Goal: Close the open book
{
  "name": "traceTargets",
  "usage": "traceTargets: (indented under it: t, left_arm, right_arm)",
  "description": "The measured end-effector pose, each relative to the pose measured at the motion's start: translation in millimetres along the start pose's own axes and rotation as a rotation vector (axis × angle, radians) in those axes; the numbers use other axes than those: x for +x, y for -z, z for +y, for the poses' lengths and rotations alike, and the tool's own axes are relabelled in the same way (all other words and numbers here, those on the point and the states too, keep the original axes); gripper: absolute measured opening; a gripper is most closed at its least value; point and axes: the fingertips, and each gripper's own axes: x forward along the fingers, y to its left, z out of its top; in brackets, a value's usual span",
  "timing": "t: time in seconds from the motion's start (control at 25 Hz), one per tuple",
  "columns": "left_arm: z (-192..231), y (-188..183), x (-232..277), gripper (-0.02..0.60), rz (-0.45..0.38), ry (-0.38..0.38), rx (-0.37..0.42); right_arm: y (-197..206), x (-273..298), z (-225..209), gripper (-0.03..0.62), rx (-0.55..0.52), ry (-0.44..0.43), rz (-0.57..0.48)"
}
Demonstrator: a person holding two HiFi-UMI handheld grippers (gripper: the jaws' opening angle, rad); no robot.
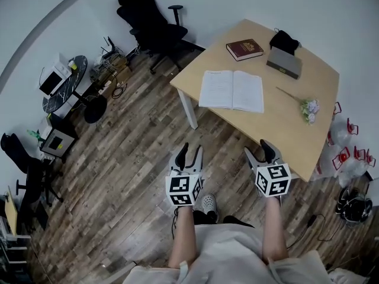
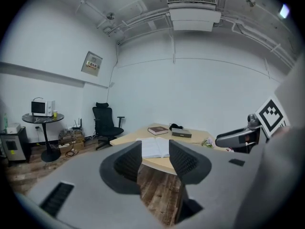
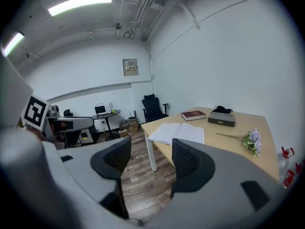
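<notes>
The open book point(image 1: 231, 90) lies flat, pages up, on the bench point(image 1: 284, 129), close to the edge facing the person and toward its left corner. A closed red book point(image 1: 244, 49) and a grey box point(image 1: 284, 63) sit by the far edge, and a flower sprig point(image 1: 308, 108) lies toward the right edge. The left claw point(image 1: 191, 149) hangs over the wooden floor point(image 1: 130, 129), well apart from the book, jaws apart and empty. The right claw point(image 1: 259, 149) hangs by the near edge, jaws apart, with nothing between them.
</notes>
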Motion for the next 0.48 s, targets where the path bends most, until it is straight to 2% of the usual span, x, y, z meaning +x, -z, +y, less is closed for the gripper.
traceTargets:
  t: [0.24,0.48]
  left_arm:
    - [56,-14,27,0.184,-0.007,0.017,-0.019]
    - [85,-4,46,0.184,0.016,0.051,-0.066]
  right_arm:
    - [-26,53,21,0.279,0.001,0.013,-0.009]
    - [-26,84,37,0.279,0.009,0.028,0.011]
